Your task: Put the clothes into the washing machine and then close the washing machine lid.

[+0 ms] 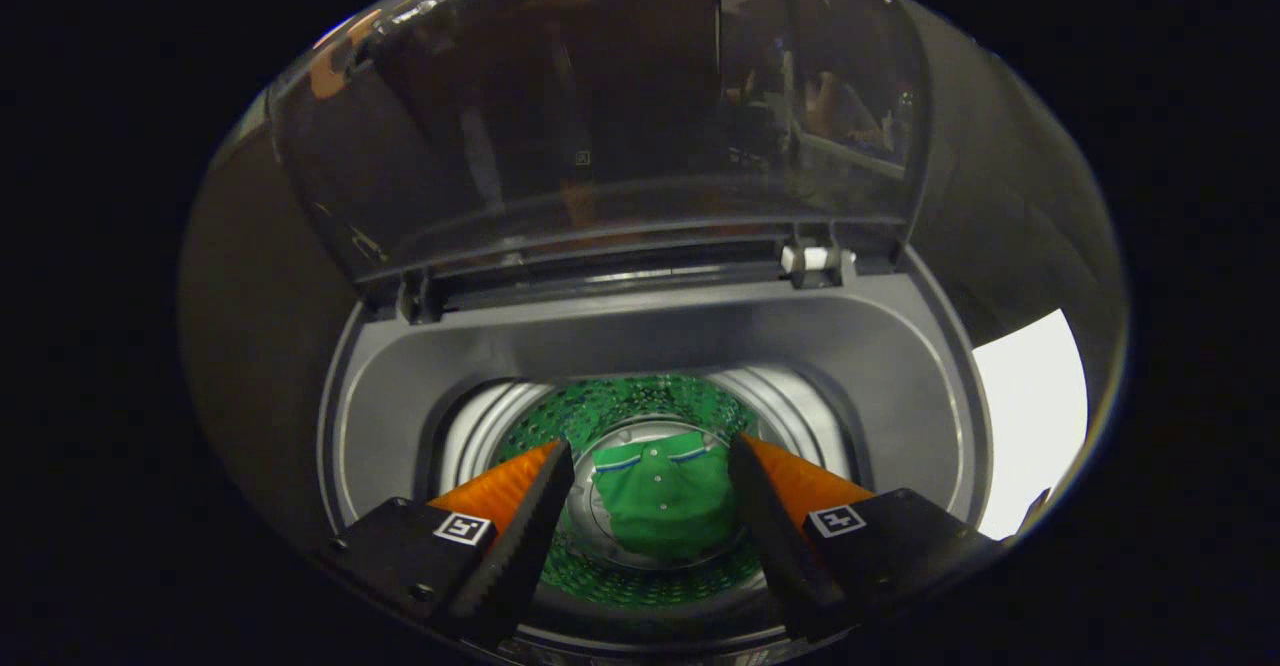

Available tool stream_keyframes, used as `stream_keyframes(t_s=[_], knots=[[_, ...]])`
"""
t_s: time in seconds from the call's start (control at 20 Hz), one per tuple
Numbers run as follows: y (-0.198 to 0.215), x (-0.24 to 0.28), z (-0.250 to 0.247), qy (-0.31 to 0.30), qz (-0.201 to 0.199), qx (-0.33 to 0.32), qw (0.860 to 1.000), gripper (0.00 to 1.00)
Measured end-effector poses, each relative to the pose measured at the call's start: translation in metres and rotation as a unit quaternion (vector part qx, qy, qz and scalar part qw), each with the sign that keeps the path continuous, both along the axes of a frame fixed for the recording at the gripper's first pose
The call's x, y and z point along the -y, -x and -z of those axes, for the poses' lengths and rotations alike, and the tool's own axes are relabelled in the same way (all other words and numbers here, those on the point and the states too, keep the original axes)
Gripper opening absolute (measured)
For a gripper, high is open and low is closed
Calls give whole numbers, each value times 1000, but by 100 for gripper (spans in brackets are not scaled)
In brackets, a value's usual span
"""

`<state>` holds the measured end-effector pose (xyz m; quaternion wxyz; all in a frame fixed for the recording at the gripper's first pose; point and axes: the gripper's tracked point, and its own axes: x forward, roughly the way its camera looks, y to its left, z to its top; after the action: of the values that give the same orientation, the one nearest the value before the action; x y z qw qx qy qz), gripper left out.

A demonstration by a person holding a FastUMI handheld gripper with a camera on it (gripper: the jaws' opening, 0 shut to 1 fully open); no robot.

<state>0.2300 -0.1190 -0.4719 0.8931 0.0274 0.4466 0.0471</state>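
— Where's the shirt?
— The green shirt (660, 501) lies at the bottom of the washing machine (640, 346) drum — below my hand-held gripper (650, 471), whose fingers spread wide, holding nothing. The lid (600, 116) stands upright.

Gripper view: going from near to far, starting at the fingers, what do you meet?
Open gripper fingers, apart and touching nothing → green shirt lying on the drum floor between them → grey tub rim → hinge → raised clear lid.
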Motion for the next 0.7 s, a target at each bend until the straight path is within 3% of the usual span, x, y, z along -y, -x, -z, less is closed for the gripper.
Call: stream_keyframes(t_s=[0.3,0.7], knots=[[-16,-8,-123,-16,-14,127,992,99],[-92,-37,-269,-36,-30,252,967,99]])
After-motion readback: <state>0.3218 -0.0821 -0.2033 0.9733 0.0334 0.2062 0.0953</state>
